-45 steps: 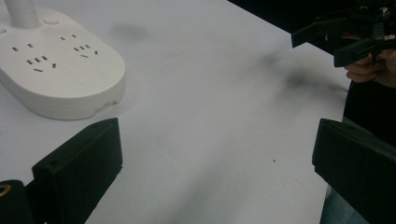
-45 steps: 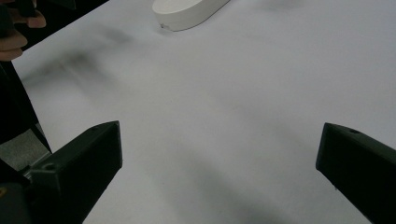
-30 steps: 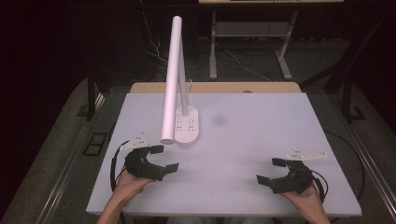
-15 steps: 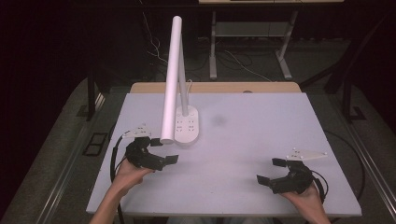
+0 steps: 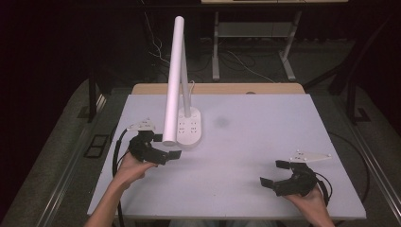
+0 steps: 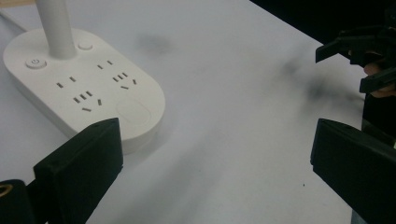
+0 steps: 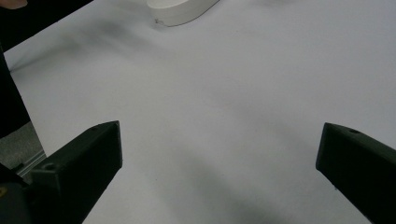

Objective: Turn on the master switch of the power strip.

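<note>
Left gripper (image 5: 165, 146) moved up and forward across the white table (image 5: 246, 142) from its near-left spot, ended just beside the near end of the white power-strip lamp base (image 5: 190, 128), under the tip of the white lamp tube (image 5: 172, 80). Left hand (image 5: 130, 165) and forearm stretched further onto the table with it. Jaws were spread wide apart before and after; in the left gripper view the base (image 6: 84, 88) sat close ahead of the left-side jaw.
</note>
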Motion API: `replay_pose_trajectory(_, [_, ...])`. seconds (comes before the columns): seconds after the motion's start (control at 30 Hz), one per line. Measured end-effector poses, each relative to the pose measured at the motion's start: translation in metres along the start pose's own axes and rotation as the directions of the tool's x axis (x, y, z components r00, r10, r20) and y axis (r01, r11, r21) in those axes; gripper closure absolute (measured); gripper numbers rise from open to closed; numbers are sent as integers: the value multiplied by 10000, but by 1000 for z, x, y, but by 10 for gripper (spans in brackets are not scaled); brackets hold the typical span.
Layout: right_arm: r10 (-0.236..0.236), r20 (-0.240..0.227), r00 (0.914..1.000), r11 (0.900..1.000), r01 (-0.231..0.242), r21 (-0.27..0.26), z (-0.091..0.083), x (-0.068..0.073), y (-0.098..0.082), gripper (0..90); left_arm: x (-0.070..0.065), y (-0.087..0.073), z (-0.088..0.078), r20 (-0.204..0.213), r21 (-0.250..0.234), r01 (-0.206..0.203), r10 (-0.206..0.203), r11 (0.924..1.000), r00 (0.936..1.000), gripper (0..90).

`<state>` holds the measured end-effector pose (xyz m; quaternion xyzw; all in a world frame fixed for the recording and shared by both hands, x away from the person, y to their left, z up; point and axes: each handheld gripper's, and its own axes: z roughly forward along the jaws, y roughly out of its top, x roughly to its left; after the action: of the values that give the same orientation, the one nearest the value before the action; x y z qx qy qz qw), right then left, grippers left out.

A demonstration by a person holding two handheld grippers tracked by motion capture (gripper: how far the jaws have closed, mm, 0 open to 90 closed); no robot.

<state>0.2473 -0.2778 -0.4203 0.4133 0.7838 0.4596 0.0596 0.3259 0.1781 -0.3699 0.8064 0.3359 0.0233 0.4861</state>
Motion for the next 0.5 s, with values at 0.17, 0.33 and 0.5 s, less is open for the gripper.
replay_pose_trajectory(0.17, [-15, -2, 10000, 10000, 15, 15, 0, 0, 0, 0, 4, 6, 2, -48, 140, -80, 81, 9999, 10000, 12])
replay_pose_trajectory(0.33, [-14, 6, 10000, 10000, 14, 5, 0, -1, 0, 0, 8, 11, 2, -101, 246, -115, 117, 9996, 9999, 14])
replay_pose_trajectory(0.5, [-23, 31, 10000, 10000, 23, -11, -1, -1, -1, 0, 12, 19, -1, -202, 333, -205, 212, 9992, 9996, 15])
